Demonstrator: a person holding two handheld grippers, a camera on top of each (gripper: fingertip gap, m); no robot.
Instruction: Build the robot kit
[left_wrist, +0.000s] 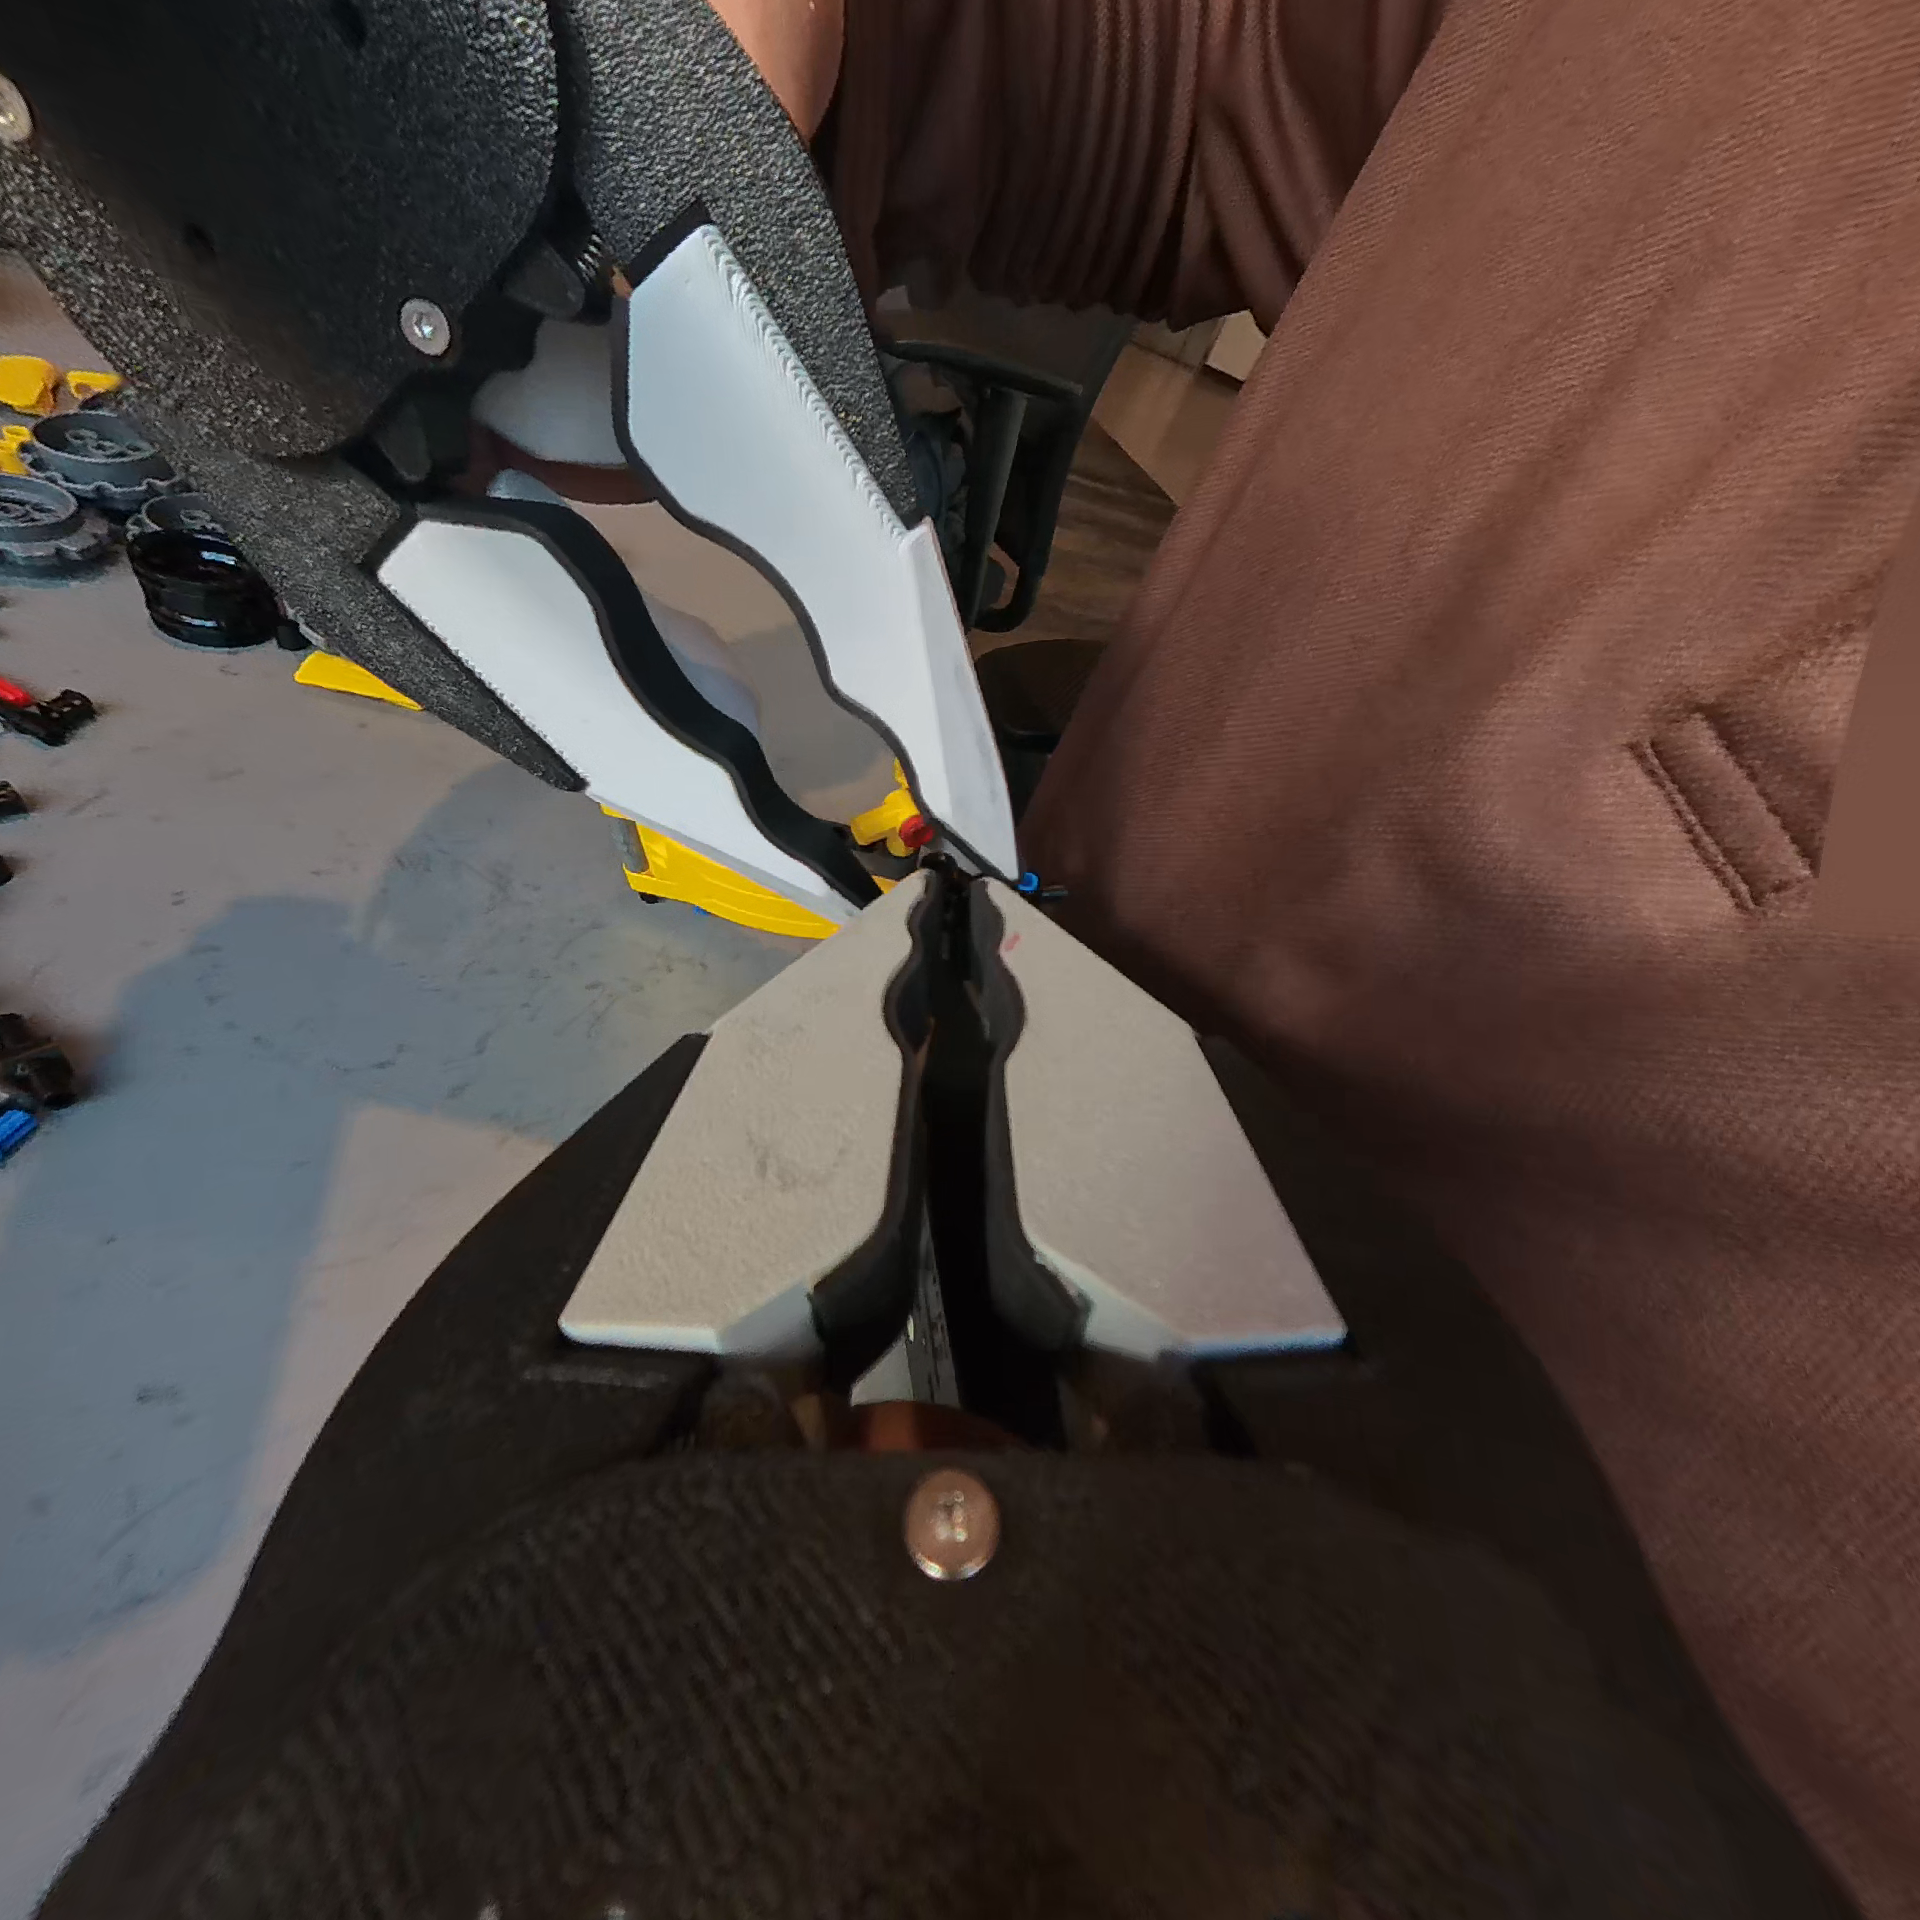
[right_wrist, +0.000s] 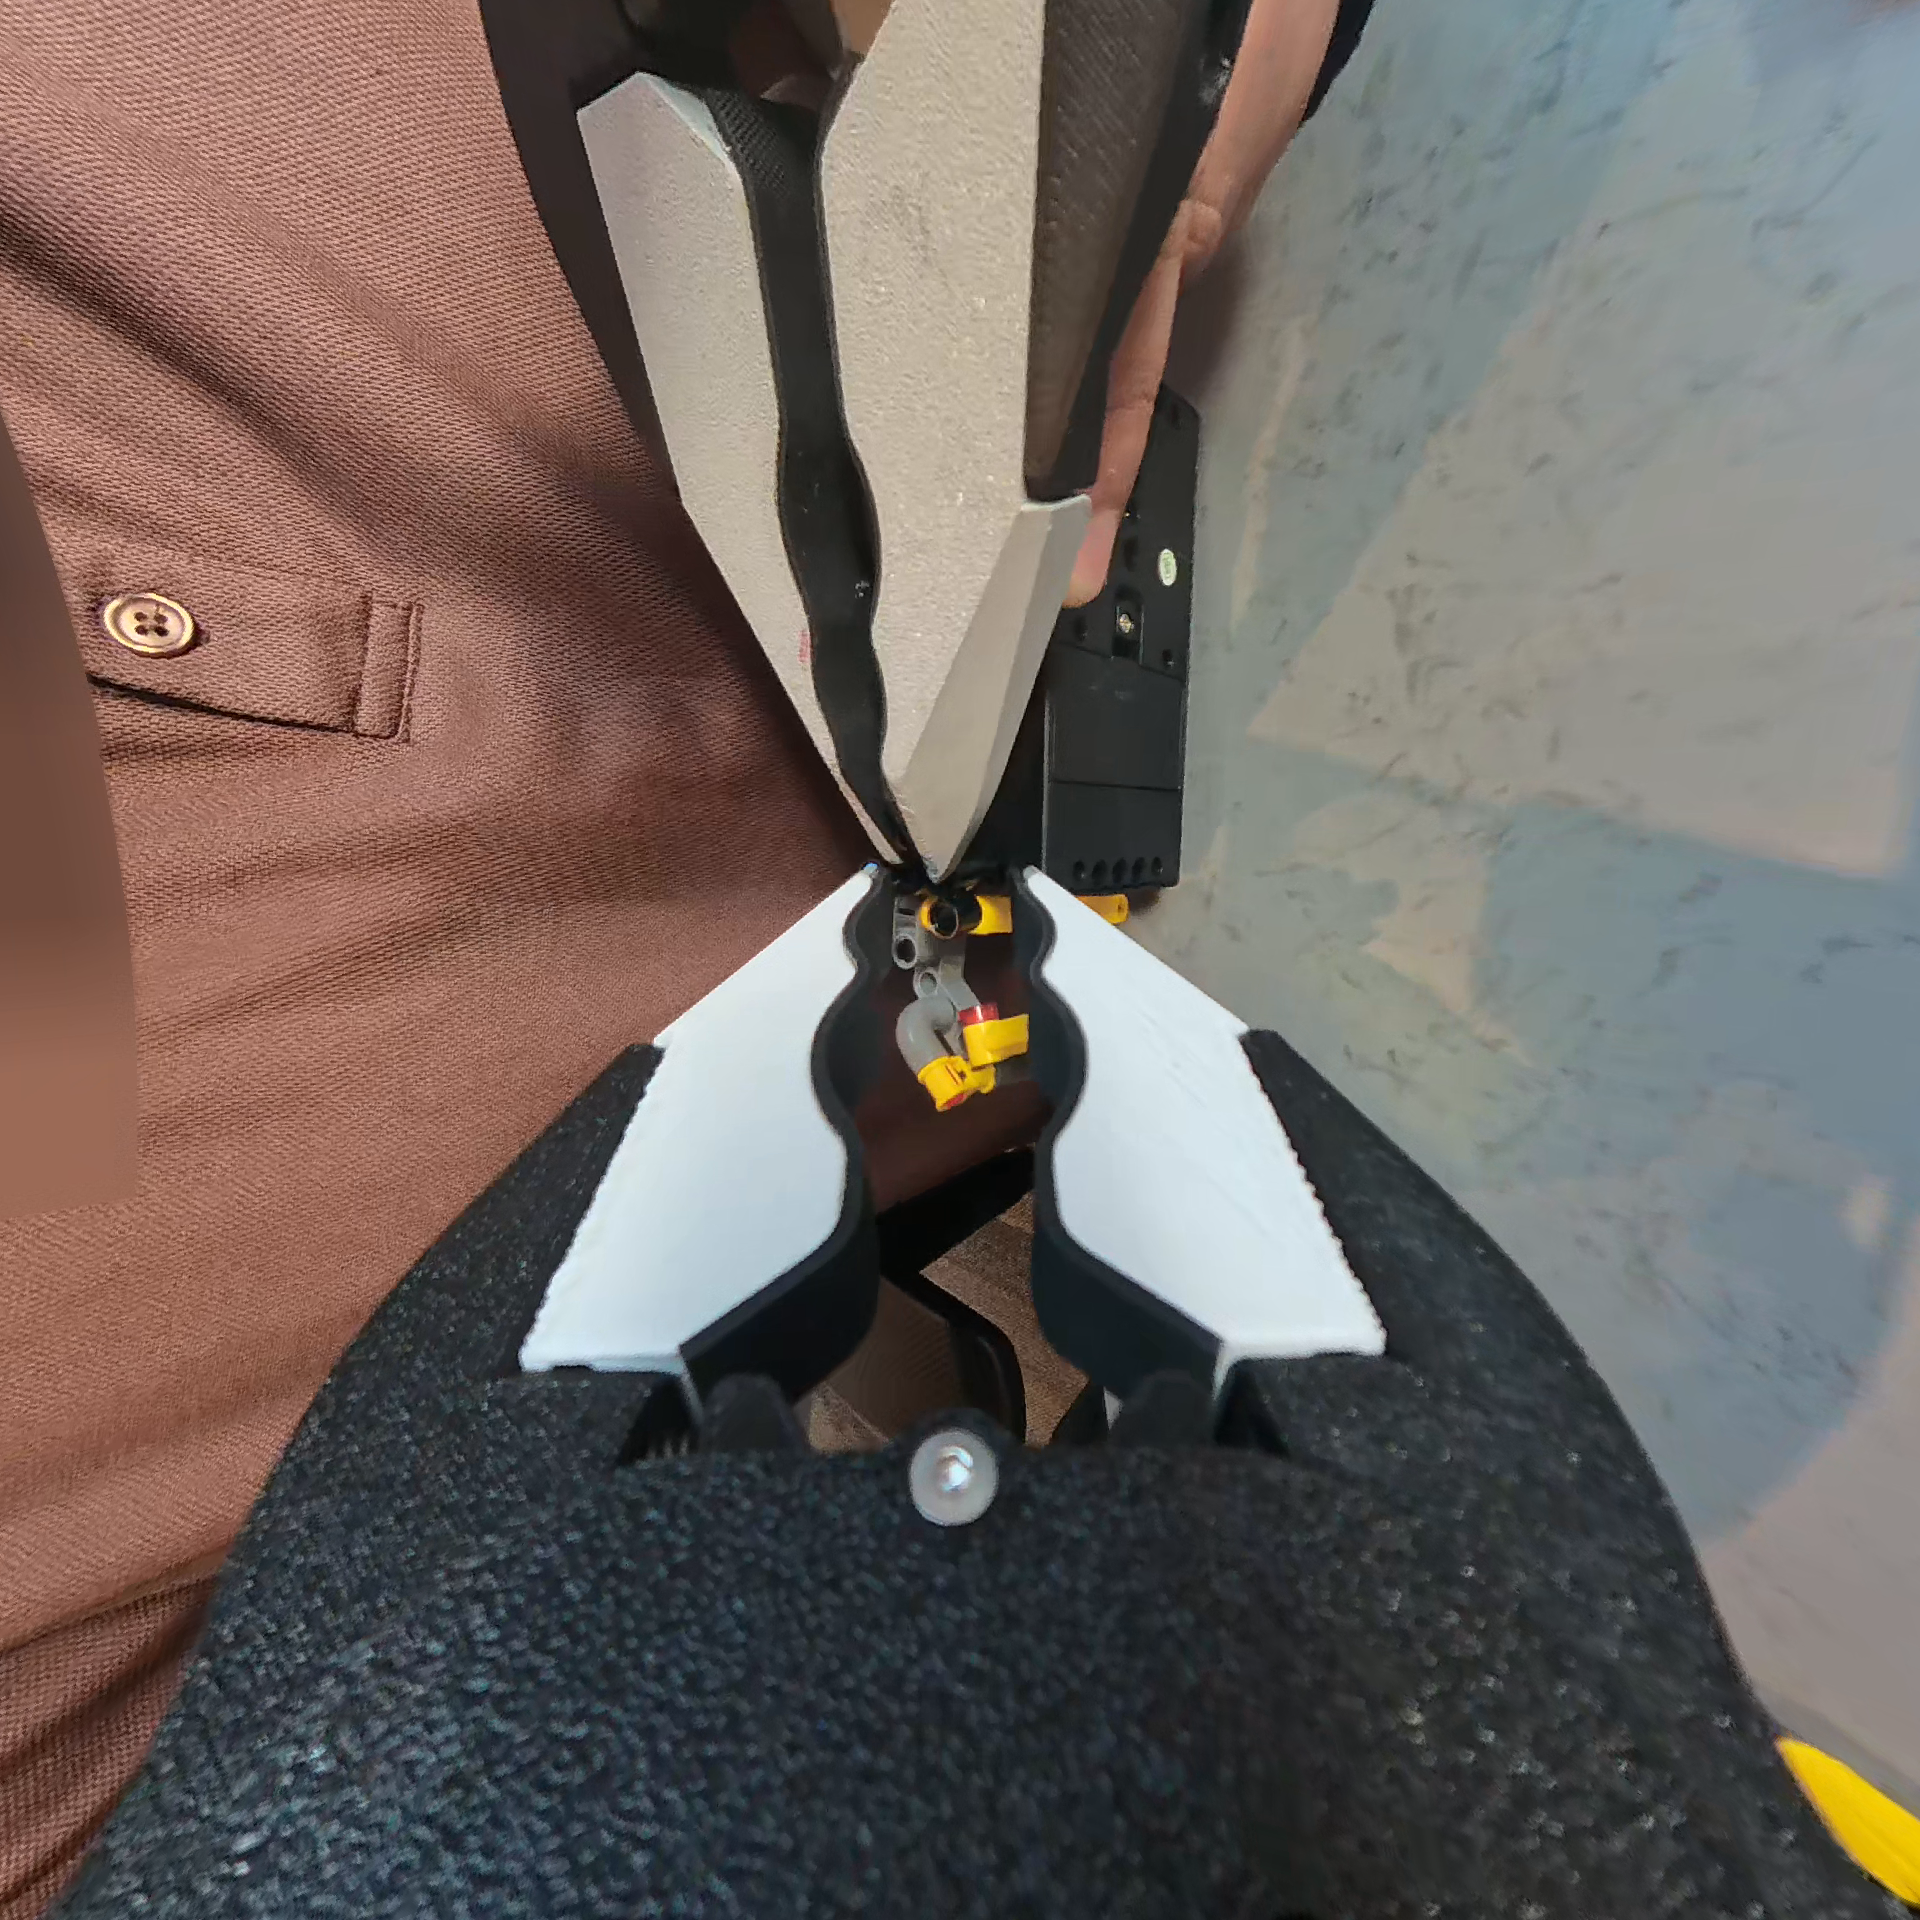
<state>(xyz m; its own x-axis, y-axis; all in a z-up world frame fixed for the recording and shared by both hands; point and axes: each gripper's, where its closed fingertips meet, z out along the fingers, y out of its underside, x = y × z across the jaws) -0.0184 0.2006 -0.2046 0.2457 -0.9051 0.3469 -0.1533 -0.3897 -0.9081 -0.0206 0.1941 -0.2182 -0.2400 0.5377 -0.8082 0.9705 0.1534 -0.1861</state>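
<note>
My right gripper (right_wrist: 951, 888) has white fingers and is shut at its tips on a small toy-brick assembly (right_wrist: 935, 982) of grey links, yellow connectors and red pins. The assembly hangs back between the fingers. My left gripper (left_wrist: 951, 883) has grey fingers and is shut on a small black pin (left_wrist: 943, 864) at its very tips. The two grippers meet tip to tip, held up in front of a person's brown shirt (left_wrist: 1455, 727). The left gripper (right_wrist: 925, 868) comes down from above in the right wrist view. The pin meets a yellow connector (right_wrist: 987, 914) of the assembly.
A grey table (left_wrist: 260, 1039) lies to the left, with grey wheels (left_wrist: 94, 447), a black tyre (left_wrist: 203, 582) and yellow parts (left_wrist: 727, 883) on it. A black box-shaped part (right_wrist: 1117, 727) sits behind the left gripper. A black office chair (left_wrist: 997, 436) stands behind. Both grippers' tips are close together, under 4 cm apart.
</note>
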